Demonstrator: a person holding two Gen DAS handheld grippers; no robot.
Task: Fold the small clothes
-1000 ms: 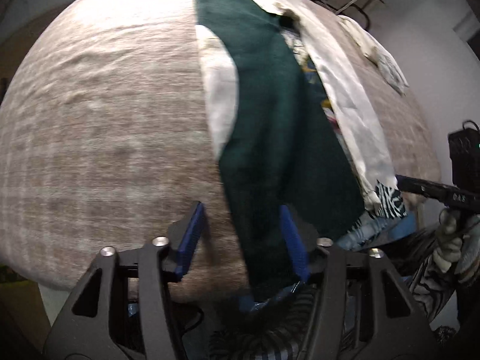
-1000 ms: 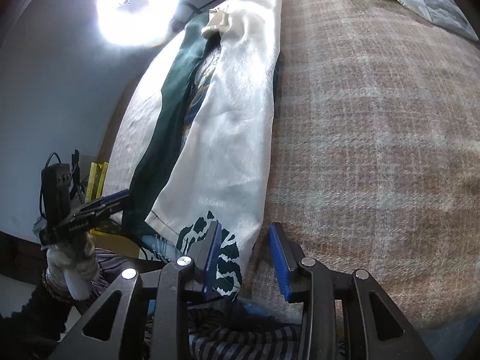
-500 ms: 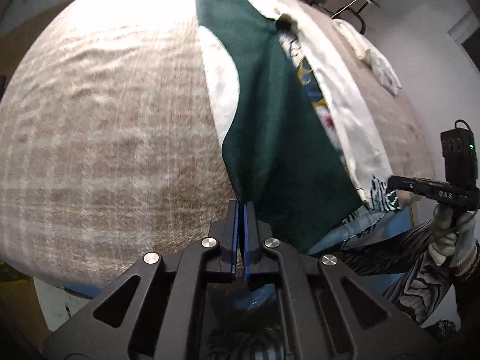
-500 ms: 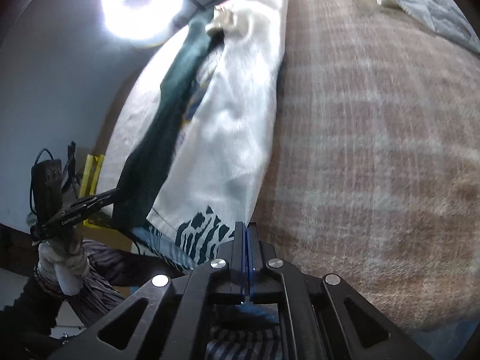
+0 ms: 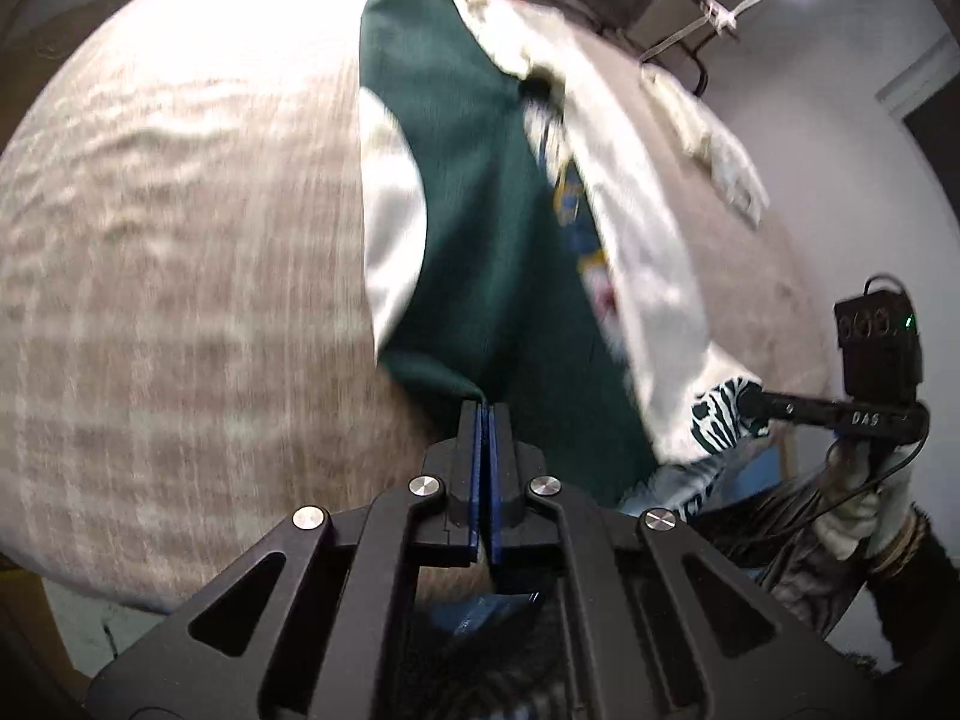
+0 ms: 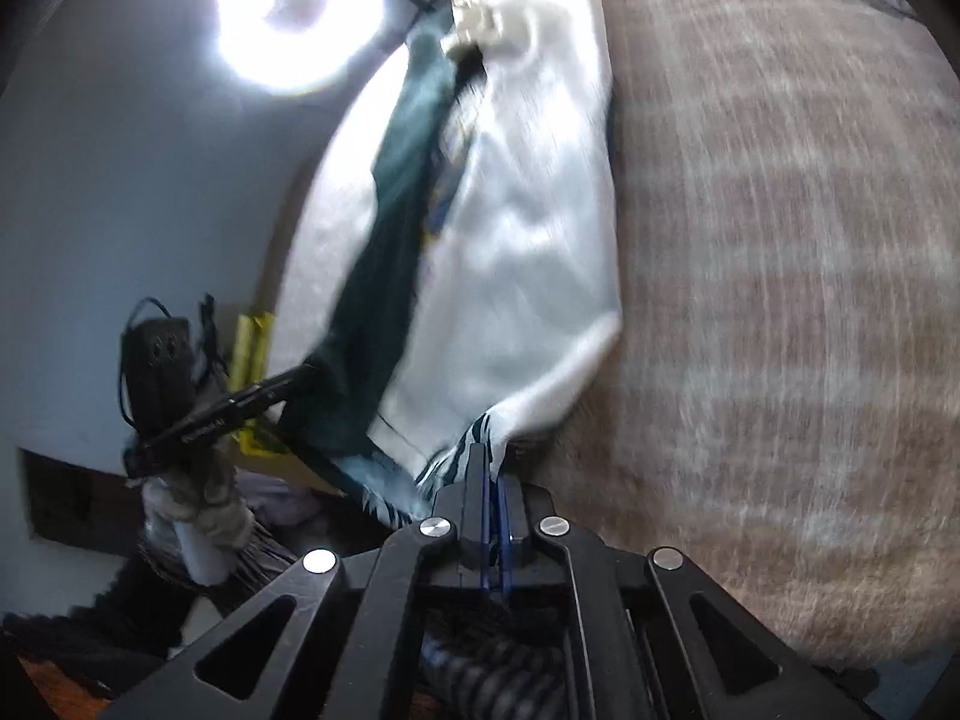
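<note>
While both tongs pinch garment (image 5: 480,252) hem, lifted

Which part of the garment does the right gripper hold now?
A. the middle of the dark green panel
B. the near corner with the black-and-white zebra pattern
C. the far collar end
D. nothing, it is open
B: in the right wrist view, the right gripper is shut on the zebra-patterned corner of the garment.
</note>
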